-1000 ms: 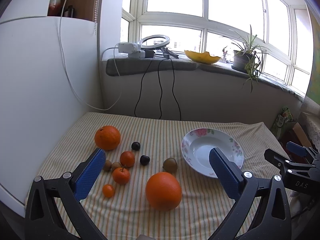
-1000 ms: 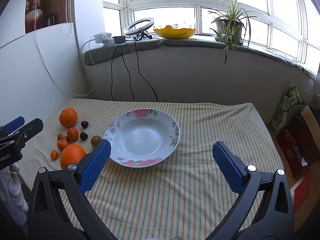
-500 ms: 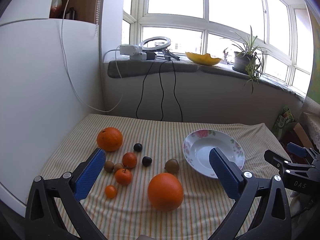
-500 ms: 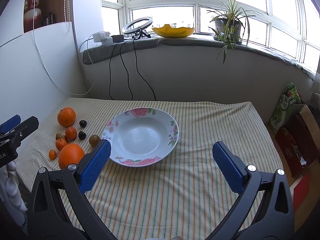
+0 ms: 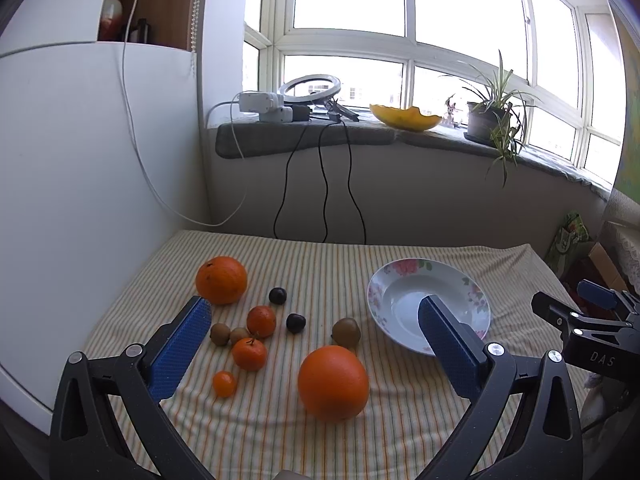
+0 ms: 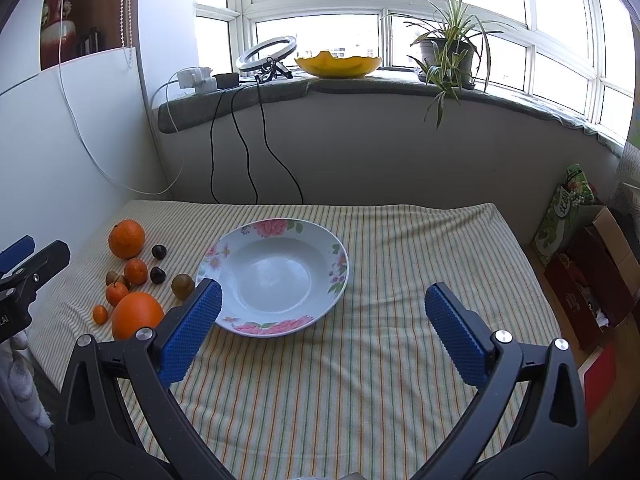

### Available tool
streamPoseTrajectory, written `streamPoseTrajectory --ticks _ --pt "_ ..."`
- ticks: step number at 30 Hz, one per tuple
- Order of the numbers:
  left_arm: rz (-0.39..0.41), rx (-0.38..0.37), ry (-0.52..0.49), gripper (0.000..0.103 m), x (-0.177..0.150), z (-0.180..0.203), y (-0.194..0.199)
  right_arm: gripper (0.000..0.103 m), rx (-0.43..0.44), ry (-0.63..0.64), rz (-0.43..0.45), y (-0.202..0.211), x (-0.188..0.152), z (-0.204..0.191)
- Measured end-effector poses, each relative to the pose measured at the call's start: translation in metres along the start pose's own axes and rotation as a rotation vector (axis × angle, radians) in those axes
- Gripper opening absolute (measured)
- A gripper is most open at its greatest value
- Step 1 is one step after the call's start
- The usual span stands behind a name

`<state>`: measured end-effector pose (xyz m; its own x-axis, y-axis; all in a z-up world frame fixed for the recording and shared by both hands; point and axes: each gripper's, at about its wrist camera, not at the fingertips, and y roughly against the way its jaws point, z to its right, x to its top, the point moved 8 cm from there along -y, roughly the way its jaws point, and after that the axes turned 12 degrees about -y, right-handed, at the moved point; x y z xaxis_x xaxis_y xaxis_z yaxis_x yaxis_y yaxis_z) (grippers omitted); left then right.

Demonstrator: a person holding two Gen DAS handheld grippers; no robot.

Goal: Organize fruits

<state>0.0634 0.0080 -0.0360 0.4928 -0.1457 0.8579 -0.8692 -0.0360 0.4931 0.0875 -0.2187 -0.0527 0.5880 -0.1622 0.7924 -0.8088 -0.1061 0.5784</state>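
Two grippers hang spread wide above our striped tablecloth (image 6: 380, 360), holding nothing: the left gripper (image 5: 314, 316) over the loose fruit, the right gripper (image 6: 322, 300) nearer the floral plate (image 6: 336, 276) (bare inside). We see a large orange (image 5: 333, 383) closest, a second orange (image 5: 221, 280) behind, tangerines (image 5: 261, 321) and dark plums (image 5: 277, 295) between.

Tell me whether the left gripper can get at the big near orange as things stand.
Probably yes: the left gripper is open, the orange lies between its fingers' line, nothing above or before it.
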Motion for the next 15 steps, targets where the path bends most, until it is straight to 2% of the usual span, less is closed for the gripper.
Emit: streamPoseTrajectory --ticks 15 --pt "0.006 -0.003 -0.001 0.103 0.0011 -0.0006 0.0022 0.103 0.002 0.005 -0.001 0.0001 0.0009 -0.0014"
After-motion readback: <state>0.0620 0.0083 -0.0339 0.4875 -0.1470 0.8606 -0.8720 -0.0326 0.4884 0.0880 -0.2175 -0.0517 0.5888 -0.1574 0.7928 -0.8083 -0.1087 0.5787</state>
